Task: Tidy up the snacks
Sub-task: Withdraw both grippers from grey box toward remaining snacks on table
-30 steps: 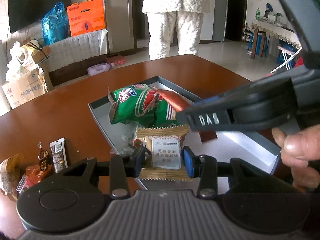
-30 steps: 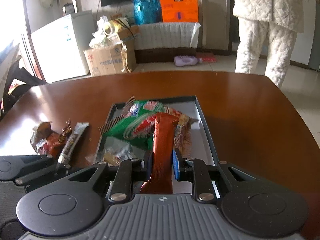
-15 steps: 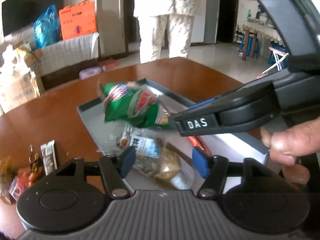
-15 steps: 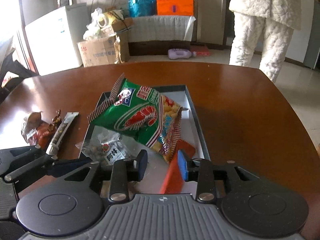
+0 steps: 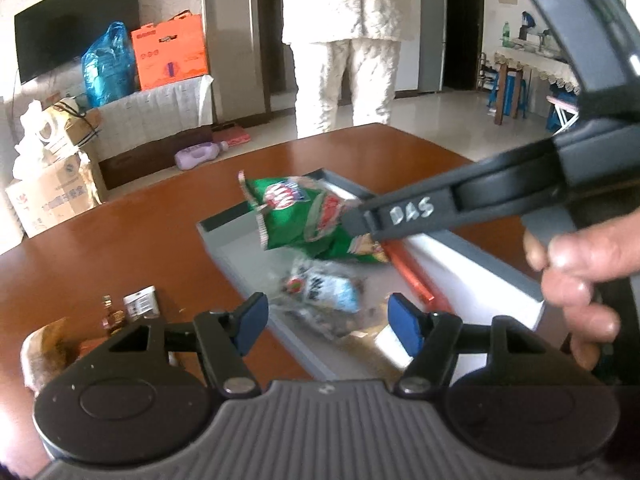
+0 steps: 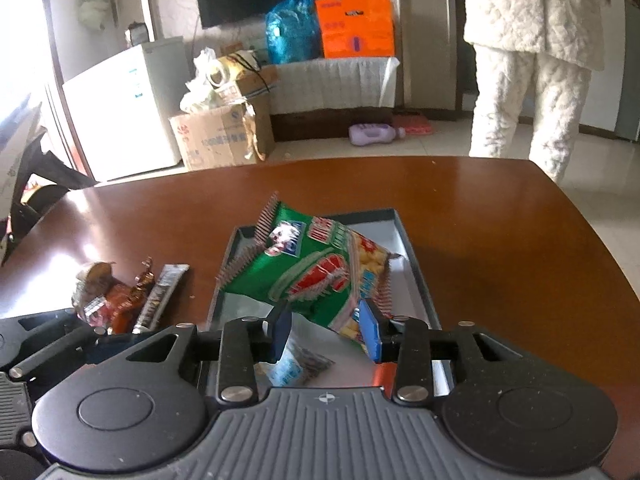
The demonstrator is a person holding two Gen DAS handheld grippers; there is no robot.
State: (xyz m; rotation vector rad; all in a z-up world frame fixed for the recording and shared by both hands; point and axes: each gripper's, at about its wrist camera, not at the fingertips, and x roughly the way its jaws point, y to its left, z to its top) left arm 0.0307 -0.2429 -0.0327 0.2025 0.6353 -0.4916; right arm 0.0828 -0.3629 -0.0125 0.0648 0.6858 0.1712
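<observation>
A grey tray [image 5: 224,226] [image 6: 416,264] lies on the brown table. In it a green chip bag [image 5: 304,216] [image 6: 316,268] leans over a clear blue-labelled packet [image 5: 324,292] [image 6: 296,368] and a red-orange stick pack [image 5: 412,272] [image 6: 382,372]. My left gripper [image 5: 324,318] is open and empty, above the tray's near end. My right gripper [image 6: 325,330] is open and empty, its pads either side of the green bag's near corner; its arm crosses the left wrist view [image 5: 460,208].
Several small loose snacks [image 6: 120,296] [image 5: 120,312] lie on the table left of the tray. A person in white [image 6: 532,60] stands beyond the table's far edge. Boxes and bags stand on the floor behind.
My left gripper let go of the beige biscuit pack and my right let go of the red-orange stick; both opened and pulled back from the tray.
</observation>
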